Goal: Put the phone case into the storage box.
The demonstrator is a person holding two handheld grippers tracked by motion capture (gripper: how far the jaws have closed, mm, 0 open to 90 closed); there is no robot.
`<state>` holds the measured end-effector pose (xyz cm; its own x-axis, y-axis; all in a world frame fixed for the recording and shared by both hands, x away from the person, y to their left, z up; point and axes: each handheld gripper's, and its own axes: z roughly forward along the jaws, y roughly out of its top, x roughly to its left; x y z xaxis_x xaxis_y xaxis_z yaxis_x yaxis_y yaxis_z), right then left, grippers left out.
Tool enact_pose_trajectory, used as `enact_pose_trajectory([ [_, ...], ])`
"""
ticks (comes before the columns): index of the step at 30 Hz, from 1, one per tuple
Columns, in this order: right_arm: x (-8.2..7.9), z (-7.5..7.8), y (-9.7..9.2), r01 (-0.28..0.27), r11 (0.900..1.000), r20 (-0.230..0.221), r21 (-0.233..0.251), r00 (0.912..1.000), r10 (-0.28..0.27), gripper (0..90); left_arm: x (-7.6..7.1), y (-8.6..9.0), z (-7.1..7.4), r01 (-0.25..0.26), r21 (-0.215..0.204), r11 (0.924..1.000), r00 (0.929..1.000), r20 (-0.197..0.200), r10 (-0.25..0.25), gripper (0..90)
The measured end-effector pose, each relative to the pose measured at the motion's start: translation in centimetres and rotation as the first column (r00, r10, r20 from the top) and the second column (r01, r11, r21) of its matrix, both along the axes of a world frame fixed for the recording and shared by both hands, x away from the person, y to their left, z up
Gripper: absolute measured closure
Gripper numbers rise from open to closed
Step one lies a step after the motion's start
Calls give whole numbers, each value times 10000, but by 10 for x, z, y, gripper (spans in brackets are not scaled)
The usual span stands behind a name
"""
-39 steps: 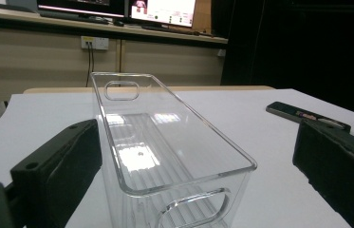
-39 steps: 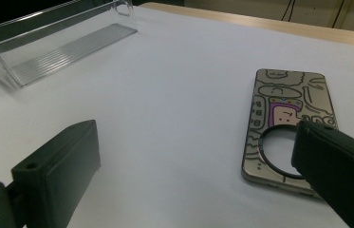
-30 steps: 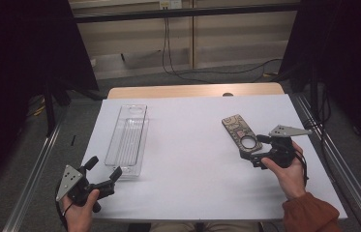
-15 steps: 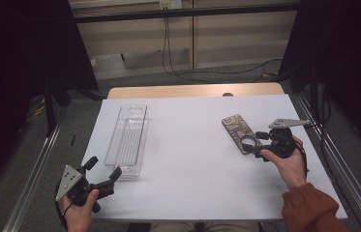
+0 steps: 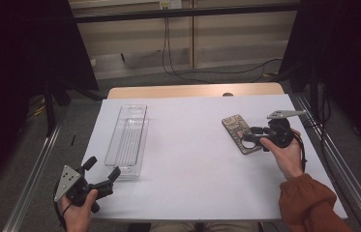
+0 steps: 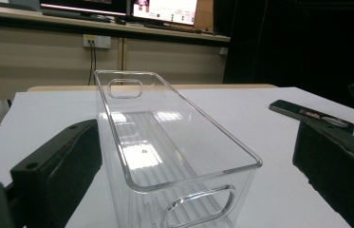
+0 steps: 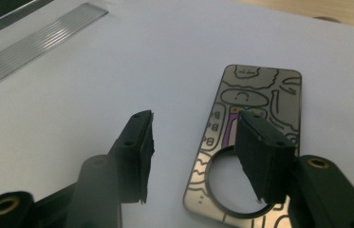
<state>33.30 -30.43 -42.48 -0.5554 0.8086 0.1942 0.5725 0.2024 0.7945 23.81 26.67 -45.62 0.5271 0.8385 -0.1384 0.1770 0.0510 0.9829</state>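
Observation:
A flat patterned case (image 5: 238,131) with a round ring lies on the white table at the right. My right gripper (image 5: 248,134) hovers over its near end. In the right gripper view the right gripper (image 7: 196,152) has one jaw above the case (image 7: 260,90) and the other beside its left edge. Its jaws have just been closing, and the pads do not press on the case. A clear plastic bin (image 5: 128,137) stands at the left. My left gripper (image 5: 103,166) is open at the bin's near end. In the left gripper view the bin (image 6: 174,137) sits between that gripper's (image 6: 196,142) spread jaws.
The white table top (image 5: 188,159) ends in metal rails at left and right. A wooden strip (image 5: 192,91) runs along its far edge. Cables (image 5: 178,58) hang down the wall behind. The case (image 6: 310,114) also lies off to the right in the left gripper view.
My right gripper has shifted a little farther along the case and its jaws have narrowed. The left gripper, the bin and the case have stayed put.

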Motion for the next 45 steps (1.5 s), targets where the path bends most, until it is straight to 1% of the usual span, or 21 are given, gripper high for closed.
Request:
enact_pose_trajectory([
  [1,1,1,0,-25,10000,-35,54,10000,25,540,0,0,0,-50,33,10000,10000,-25,51,24],
  [6,9,4,-2,-39,9998,-149,-187,9999,36,683,0,0,0,-4,-12,10000,10000,-15,4,24],
  [10,18,5,-5,26,9992,-306,-396,9995,-38,777,0,0,0,3,-1,10000,10000,-17,-3,24],
  [15,30,3,-11,143,9988,-414,-461,9990,-162,900,0,0,0,13,14,10000,10000,-18,-13,24],
  [17,33,1,-10,256,9973,-613,-686,9977,-299,900,0,0,0,9,4,10000,10000,-26,-9,24],
  [19,38,0,-9,186,9967,-671,-796,9975,-240,900,0,0,0,7,11,10000,10000,-27,-7,24],
  [24,51,0,-4,345,9925,-750,-1172,9962,-435,900,0,1,0,-1,-2,10000,10000,-13,0,24],
  [25,53,0,-3,513,9914,-922,-1204,9938,-626,900,0,1,0,-17,26,10000,10000,-11,17,24],
  [26,57,0,-3,443,9922,-793,-1165,9954,-537,900,0,1,0,-15,6,10000,10000,-25,15,24],
  [29,64,-2,-3,547,9910,-897,-1222,9938,-659,900,0,1,0,-28,-22,10000,10000,-5,28,24],
  [30,71,-4,-2,642,9874,-965,-1447,9922,-786,900,0,1,0,-45,-49,10000,10000,-12,45,24],
  [31,72,-5,-1,832,9858,-1132,-1456,9885,-1001,900,0,1,0,-45,-49,10000,10000,-12,45,24],
  [32,72,-5,-1,832,9858,-1132,-1456,9885,-1001,900,0,2,0,-30,-22,10000,10000,-6,30,24],
  [33,80,-7,0,1175,9808,-1016,-1556,9857,-1342,900,0,2,0,-28,-27,10000,10000,-16,28,24],
  [34,83,-8,1,1198,9808,-1073,-1537,9847,-1371,900,0,1,0,-13,-67,10000,10000,-24,12,24],
  [36,89,-11,2,1360,9726,-1132,-1887,9808,-1591,900,0,2,0,-30,-68,10000,10000,-10,30,24],
  [37,92,-13,3,1369,9731,-1179,-1851,9800,-1603,900,0,2,0,-48,-102,9999,10000,-35,47,24],
  [39,99,-15,4,1505,9692,-1115,-1949,9784,-1743,900,0,2,0,-65,-62,10000,10000,-34,65,24],
  [40,101,-16,3,1512,9705,-1118,-1876,9784,-1740,900,0,2,0,-70,-71,9999,10000,-40,70,24],
  [43,107,-19,3,1644,9662,-1178,-1986,9747,-1901,900,0,2,-1,-55,-52,10000,10000,-39,55,24],
  [45,114,-24,2,1904,9593,-1151,-2084,9693,-2174,900,0,2,-1,-42,-71,10000,10000,-31,42,24],
])
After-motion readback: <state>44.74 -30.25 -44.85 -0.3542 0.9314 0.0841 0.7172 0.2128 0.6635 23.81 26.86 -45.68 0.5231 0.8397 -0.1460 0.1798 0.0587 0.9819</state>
